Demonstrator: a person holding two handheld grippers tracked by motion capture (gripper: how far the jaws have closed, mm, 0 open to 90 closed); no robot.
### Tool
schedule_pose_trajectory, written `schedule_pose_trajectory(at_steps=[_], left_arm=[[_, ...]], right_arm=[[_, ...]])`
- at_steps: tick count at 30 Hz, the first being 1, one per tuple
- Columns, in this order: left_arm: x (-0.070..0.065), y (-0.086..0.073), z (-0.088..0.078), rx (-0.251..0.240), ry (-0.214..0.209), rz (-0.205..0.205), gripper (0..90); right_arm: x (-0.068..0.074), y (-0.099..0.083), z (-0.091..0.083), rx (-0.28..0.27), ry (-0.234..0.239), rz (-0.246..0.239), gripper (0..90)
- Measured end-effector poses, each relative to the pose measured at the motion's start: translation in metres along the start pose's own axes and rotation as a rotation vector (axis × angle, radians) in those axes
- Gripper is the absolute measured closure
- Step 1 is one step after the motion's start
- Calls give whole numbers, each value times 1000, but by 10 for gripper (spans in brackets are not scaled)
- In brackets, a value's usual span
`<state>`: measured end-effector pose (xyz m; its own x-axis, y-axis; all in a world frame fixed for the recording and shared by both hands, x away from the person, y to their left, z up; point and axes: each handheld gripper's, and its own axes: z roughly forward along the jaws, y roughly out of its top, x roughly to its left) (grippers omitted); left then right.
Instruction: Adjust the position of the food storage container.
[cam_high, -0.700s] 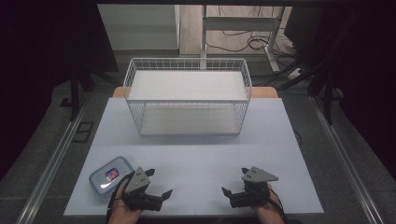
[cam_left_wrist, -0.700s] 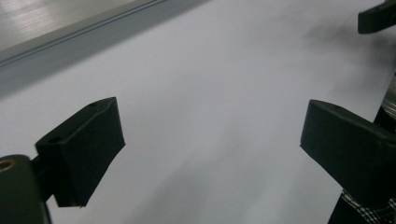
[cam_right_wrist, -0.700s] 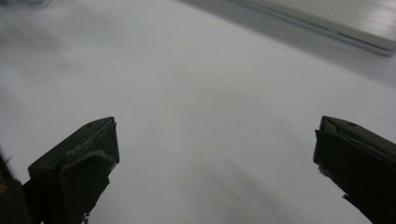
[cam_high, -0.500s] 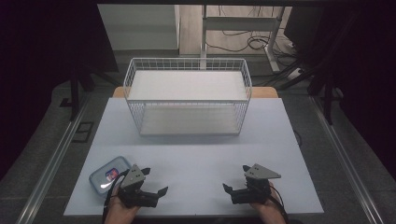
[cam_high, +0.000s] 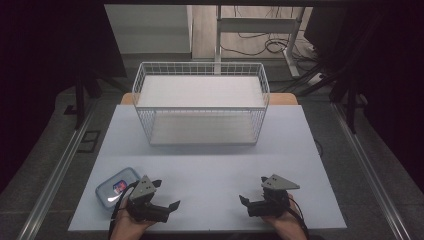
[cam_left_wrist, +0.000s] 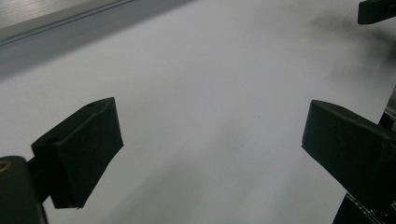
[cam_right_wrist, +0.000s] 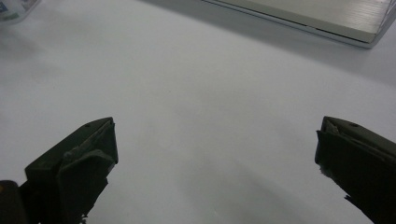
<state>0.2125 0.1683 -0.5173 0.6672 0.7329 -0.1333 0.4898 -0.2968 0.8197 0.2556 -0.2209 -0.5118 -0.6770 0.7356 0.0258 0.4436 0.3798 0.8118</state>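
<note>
Low over the white bench (cam_high: 210, 165), both left tongs (cam_high: 170, 210) and right tongs (cam_high: 245, 204) gape empty; a lidded plastic container (cam_high: 116, 186) sits beside the left, a wire basket (cam_high: 201, 107) beyond.

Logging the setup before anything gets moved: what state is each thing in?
White wire basket: upright, empty, at the table's far side.
Small clear lidded plastic container: closed, flat on the table, beside the left gripper.
Left gripper: open, holding nothing.
Right gripper: open, holding nothing.

Basket (cam_high: 201, 107) behind, container (cam_high: 116, 186) front-left on table (cam_high: 210, 165)
</note>
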Motion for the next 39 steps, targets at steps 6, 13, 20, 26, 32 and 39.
schedule_pose_trajectory(at_steps=[6,13,20,26,32,39], left_arm=[[4,3,-15,-13,22,6,177],[17,1,-37,-27,51,-31,435],[35,-9,-67,-34,108,-75,681],[53,-24,-94,-37,219,-115,868],[73,-45,-119,-47,343,-200,900],[82,-66,-133,-14,420,-280,900]], right_arm=[[0,2,-4,-5,22,22,0],[-1,4,-7,2,26,51,0],[0,5,-7,25,31,55,19],[1,5,-6,45,29,49,44],[1,4,-5,54,29,44,61],[4,4,-3,71,38,27,69]])
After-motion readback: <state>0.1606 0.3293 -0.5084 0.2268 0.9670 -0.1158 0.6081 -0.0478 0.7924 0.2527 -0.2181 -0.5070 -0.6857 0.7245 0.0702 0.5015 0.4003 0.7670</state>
